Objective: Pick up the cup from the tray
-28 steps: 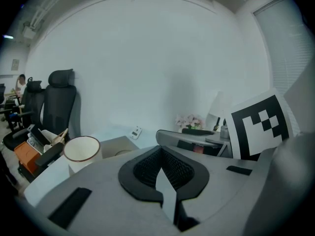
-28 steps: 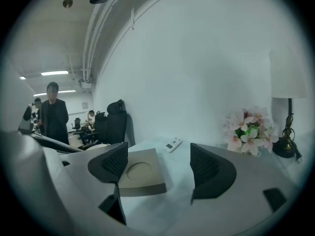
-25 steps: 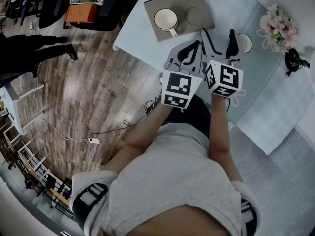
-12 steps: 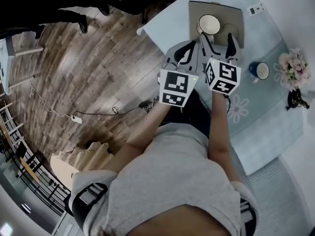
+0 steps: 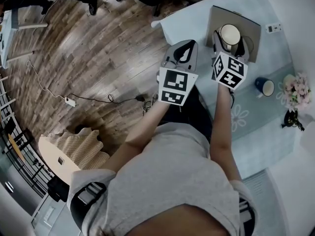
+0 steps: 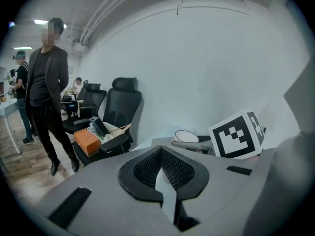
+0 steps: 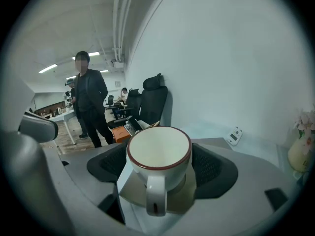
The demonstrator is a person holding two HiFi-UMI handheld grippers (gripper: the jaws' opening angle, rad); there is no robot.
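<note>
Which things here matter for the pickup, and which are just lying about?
Job:
cup
tray
right gripper, jaws round the cup

Lying about:
blue cup
flowers
white device
left gripper, shut and empty

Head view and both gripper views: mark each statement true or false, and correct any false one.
1. The white cup with the dark red rim stands between the right gripper's jaws. True.
2. That cup lies on its side. False: it stands upright on the grey tray.
3. The left gripper's jaws hold a spoon. False: they are together with nothing between them.
4. A blue cup stands outside the tray. True.
</note>
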